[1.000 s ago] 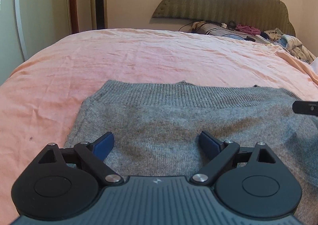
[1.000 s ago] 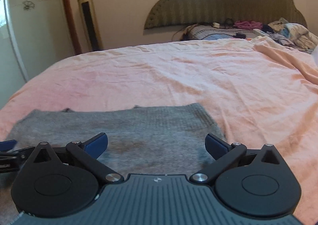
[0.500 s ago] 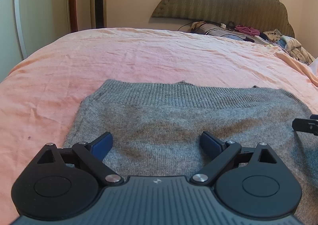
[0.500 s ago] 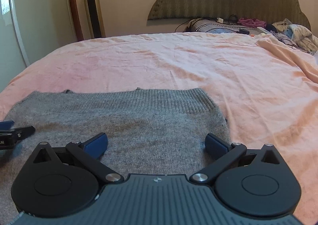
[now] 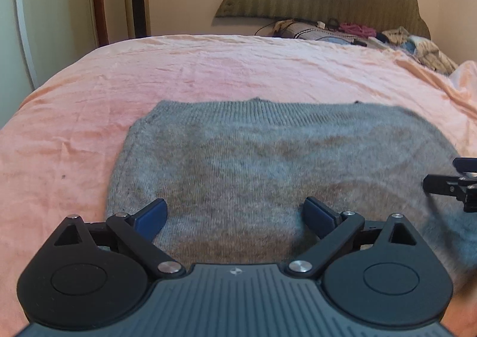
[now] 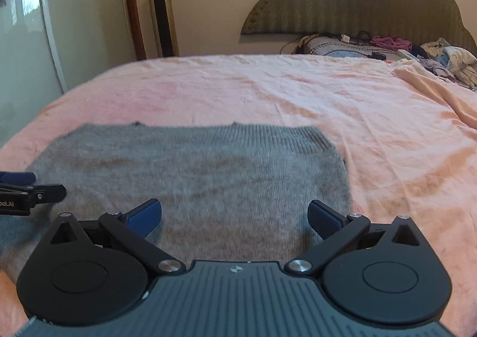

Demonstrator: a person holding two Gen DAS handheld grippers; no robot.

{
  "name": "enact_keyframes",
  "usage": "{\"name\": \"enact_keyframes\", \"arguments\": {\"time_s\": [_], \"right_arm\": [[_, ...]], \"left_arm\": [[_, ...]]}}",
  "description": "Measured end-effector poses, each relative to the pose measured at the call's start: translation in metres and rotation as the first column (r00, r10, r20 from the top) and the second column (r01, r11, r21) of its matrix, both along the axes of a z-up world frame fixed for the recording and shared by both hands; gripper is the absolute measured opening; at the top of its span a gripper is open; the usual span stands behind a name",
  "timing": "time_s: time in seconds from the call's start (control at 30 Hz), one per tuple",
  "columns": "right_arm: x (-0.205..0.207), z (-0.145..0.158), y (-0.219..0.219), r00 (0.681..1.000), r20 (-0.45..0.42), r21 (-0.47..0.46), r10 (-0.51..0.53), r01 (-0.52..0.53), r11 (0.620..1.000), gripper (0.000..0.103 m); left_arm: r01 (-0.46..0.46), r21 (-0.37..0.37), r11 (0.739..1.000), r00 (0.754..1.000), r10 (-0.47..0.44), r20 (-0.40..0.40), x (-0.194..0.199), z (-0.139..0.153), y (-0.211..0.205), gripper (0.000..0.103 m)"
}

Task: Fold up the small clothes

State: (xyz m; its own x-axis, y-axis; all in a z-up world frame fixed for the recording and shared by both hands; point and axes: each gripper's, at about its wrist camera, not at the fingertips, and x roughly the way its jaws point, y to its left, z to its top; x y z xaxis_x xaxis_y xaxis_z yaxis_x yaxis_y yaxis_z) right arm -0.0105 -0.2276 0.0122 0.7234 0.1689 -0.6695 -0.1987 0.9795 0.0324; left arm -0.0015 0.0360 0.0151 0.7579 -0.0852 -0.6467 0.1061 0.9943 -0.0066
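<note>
The grey sweater [image 5: 268,164] lies flat on the pink bed [image 5: 208,68], right under and ahead of both claws, its ribbed hem on the far side. The left claw [image 5: 235,214] stands wide, its jaws having just been opening, with nothing gripped between its blue pads [image 5: 152,214]. The right claw [image 6: 234,216] is wide too, empty, beside the sweater's right edge.

A grey ribbed-knit garment [image 5: 268,158] lies on a pink bedsheet [image 5: 208,68]; the claw pads [image 5: 150,216] are blue.
</note>
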Motion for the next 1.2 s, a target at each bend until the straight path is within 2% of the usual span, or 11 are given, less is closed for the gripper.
{"name": "enact_keyframes", "arguments": {"time_s": [0.03, 0.13, 0.23, 0.33, 0.47, 0.6, 0.73, 0.87, 0.93, 1.03, 1.2], "right_arm": [[-0.007, -0.006, 0.001, 0.997, 0.066, -0.032, 0.035, -0.033, 0.999, 0.103], [-0.006, 0.007, 0.003, 1.0, 0.012, -0.025, 0.003, -0.002, 1.0, 0.103], [-0.026, 0.023, 0.004, 0.999, 0.03, 0.01, 0.029, -0.029, 1.0, 0.103], [-0.048, 0.017, 0.005, 0.999, 0.002, 0.007, 0.048, -0.048, 0.999, 0.103], [-0.069, 0.0, 0.004, 0.998, 0.03, -0.028, 0.063, -0.063, 0.998, 0.103], [-0.074, 0.013, 0.003, 1.0, 0.012, -0.012, 0.029, -0.029, 1.0, 0.103], [-0.084, -0.004, 0.002, 0.998, 0.053, -0.016, 0.033, -0.032, 0.999, 0.103], [-0.082, -0.003, 0.0, 0.998, 0.052, -0.007, 0.033, -0.033, 0.999, 0.103], [-0.082, -0.003, -0.002, 0.998, 0.053, -0.001, 0.034, -0.034, 0.999, 0.103], [-0.082, -0.003, -0.002, 0.998, 0.054, 0.008, 0.034, -0.034, 0.999, 0.103], [-0.082, -0.002, -0.005, 0.998, 0.056, 0.034, 0.033, -0.035, 0.999, 0.103]], "left_arm": [[0.0, -0.007, 1.0, 1.0, 0.0, 0.023, -0.002, -0.004, 0.001, 0.102], [-0.019, 0.0, 1.0, 1.0, 0.019, -0.006, -0.004, 0.007, 0.002, 0.101], [0.008, -0.086, 0.996, 1.0, -0.008, 0.002, -0.028, 0.023, 0.009, 0.102], [0.022, -0.127, 0.992, 0.996, -0.033, -0.087, -0.045, 0.012, 0.012, 0.102], [0.05, 0.03, 0.998, 0.998, -0.049, -0.031, -0.067, -0.004, -0.002, 0.102], [0.015, -0.047, 0.999, 0.998, -0.018, -0.061, -0.077, 0.01, 0.009, 0.102], [-0.001, 0.01, 1.0, 0.998, 0.002, -0.067, -0.093, 0.001, 0.01, 0.102], [-0.116, -0.132, 0.984, 0.991, 0.105, -0.084, -0.112, 0.012, 0.035, 0.102], [-0.228, -0.257, 0.939, 0.971, 0.197, -0.139, -0.118, 0.012, 0.055, 0.102], [-0.335, -0.452, 0.827, 0.942, 0.286, -0.175, -0.126, 0.009, 0.078, 0.102], [-0.405, -0.697, 0.591, 0.911, 0.325, -0.254, -0.107, -0.004, 0.087, 0.102]]}}
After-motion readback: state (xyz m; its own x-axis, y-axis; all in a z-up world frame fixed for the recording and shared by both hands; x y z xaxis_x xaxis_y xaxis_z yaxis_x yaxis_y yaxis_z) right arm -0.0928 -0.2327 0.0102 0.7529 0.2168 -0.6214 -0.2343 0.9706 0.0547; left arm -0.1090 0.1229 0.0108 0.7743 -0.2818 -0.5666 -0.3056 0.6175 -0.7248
